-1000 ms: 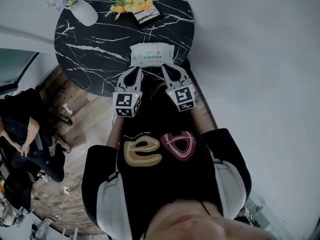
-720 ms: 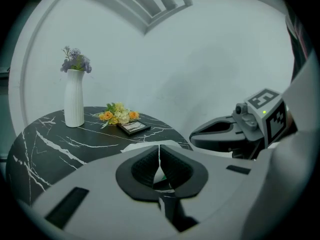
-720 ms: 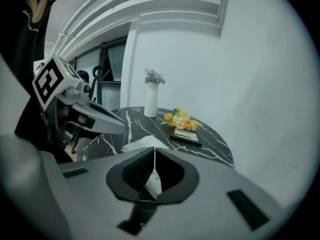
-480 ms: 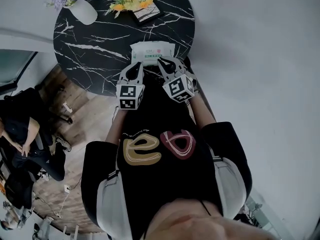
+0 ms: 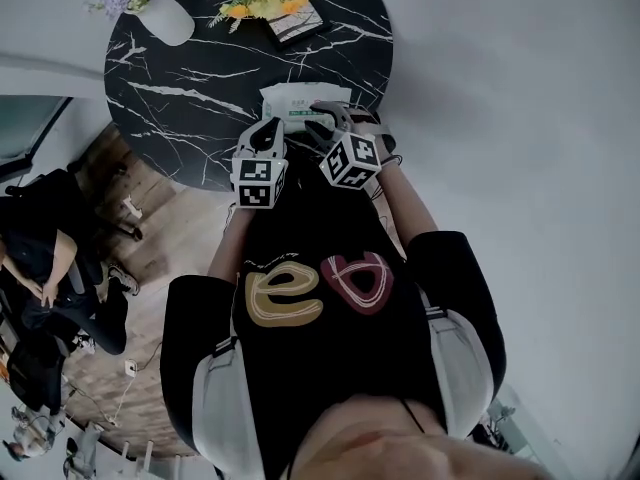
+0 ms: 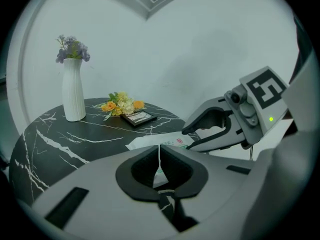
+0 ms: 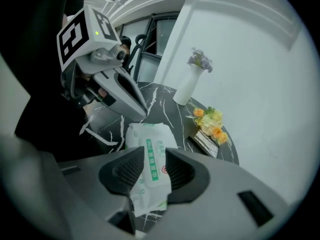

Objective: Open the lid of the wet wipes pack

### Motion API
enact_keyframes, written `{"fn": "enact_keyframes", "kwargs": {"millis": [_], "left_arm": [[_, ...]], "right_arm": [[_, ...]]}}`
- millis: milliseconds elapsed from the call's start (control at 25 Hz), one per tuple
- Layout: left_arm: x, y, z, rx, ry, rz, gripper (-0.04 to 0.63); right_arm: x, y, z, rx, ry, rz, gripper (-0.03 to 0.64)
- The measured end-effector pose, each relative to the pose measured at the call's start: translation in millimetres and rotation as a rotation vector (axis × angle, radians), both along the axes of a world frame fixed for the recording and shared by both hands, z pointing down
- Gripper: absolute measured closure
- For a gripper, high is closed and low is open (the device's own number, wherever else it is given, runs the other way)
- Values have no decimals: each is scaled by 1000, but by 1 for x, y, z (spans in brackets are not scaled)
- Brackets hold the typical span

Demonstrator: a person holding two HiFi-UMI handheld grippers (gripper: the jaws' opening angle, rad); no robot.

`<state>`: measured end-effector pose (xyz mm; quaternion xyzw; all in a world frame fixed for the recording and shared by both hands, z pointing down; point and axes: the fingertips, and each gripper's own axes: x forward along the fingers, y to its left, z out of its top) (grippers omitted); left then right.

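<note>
- Head view: the pack (image 5: 298,96) is lying flat on the near edge of the table (image 5: 200,78), lengthwise across the person's front. The left gripper (image 5: 266,130) is hovering just short of the pack's near left corner. The right gripper (image 5: 325,124) is reaching in over the pack's near right part, turned inward toward the left one. A vase (image 5: 168,20), flowers (image 5: 262,0) and a frame (image 5: 294,30) are sitting at the far side.
- Left gripper view: the left gripper (image 6: 160,156) is showing its jaws pressed together, with only a thin slit between them and nothing held. The pack (image 6: 150,141) is lying just beyond, and the right gripper (image 6: 190,139) is hanging over it with its jaws apart.
- Right gripper view: the right gripper (image 7: 155,156) is keeping its jaws apart above the pack (image 7: 147,136), whose green strip is showing through the gap. Whether the tips are touching the pack is hard to tell. The left gripper (image 7: 142,112) is pointing at the pack's far end.
</note>
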<state>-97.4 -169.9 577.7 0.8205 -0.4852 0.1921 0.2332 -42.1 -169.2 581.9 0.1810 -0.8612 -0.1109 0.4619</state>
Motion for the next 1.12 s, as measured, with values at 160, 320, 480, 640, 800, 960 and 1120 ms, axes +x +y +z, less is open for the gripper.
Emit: {"fn": "enact_keyframes", "kwargs": {"millis": [160, 320, 480, 640, 800, 960, 1120], "left_arm": [[-1, -3, 10, -29, -35, 3, 574], [-1, -5, 14, -55, -17, -10, 574], [5, -7, 16, -63, -18, 20, 574], [6, -8, 23, -82, -42, 20, 574], [7, -7, 30, -98, -51, 32, 570], [11, -6, 37, -119, -70, 42, 474], [11, -7, 44, -126, -90, 45, 474]], "right_arm": [[-3, 1, 12, -36, 50, -59, 454], [-6, 0, 17, -70, 49, -66, 451], [-6, -1, 25, -72, 94, -103, 449], [-5, 0, 34, -70, 133, -126, 449], [-6, -1, 39, -87, 143, -113, 451], [-6, -2, 40, -104, 133, -113, 453], [-5, -4, 42, -132, 108, -77, 459]]}}
